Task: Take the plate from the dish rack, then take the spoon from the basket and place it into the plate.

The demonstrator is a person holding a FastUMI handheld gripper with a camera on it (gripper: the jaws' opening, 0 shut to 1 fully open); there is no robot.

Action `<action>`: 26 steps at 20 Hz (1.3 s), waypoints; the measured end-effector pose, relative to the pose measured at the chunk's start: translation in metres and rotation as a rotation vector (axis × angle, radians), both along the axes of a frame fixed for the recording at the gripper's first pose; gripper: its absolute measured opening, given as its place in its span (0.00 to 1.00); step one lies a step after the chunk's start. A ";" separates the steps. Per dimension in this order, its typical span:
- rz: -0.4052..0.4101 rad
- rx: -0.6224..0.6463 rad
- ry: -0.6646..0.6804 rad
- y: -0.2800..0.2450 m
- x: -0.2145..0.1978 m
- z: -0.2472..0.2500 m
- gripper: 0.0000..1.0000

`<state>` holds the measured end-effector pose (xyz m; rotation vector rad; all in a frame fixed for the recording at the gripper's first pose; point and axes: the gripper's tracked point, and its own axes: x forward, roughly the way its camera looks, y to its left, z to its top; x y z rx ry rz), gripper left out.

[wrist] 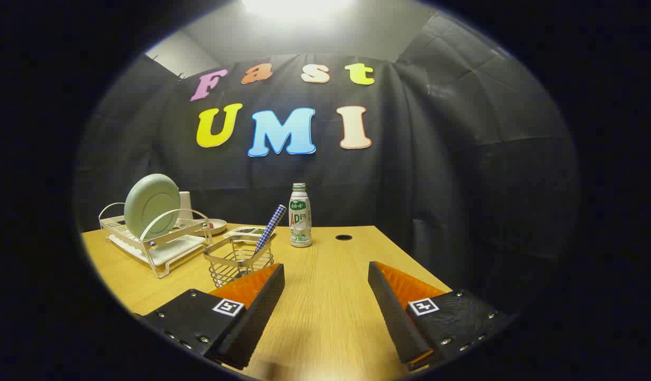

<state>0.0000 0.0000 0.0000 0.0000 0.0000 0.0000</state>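
The black-and-orange 2-finger gripper hangs spread wide over the pale wooden table, nothing between its fingers. Just ahead of the left finger stands the small silver wire basket, holding the spoon with the blue checked handle upright. Beyond it to the left, the round pale-green plate stands on edge in the white dish rack. A white plastic bottle with a green cap stands behind the basket.

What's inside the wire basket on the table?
A spoon with a blue checked handle stands tilted in the wire basket; its bowl is hidden low inside. The open gripper holds nothing.
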 end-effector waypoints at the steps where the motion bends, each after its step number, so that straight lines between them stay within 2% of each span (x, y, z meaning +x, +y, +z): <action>1: 0.004 0.008 0.001 0.000 0.009 0.000 0.98; 5: 0.006 0.037 0.021 -0.002 0.050 0.000 0.98; 10: -0.049 0.041 -0.025 -0.006 0.083 0.034 0.98; 15: -0.193 -0.016 0.011 -0.011 0.041 0.080 0.98; 19: -0.282 -0.006 -0.003 0.017 -0.007 0.127 0.97; 23: -0.297 0.023 0.006 0.072 -0.039 0.156 0.97; 26: -0.250 0.029 0.018 0.124 -0.048 0.172 0.98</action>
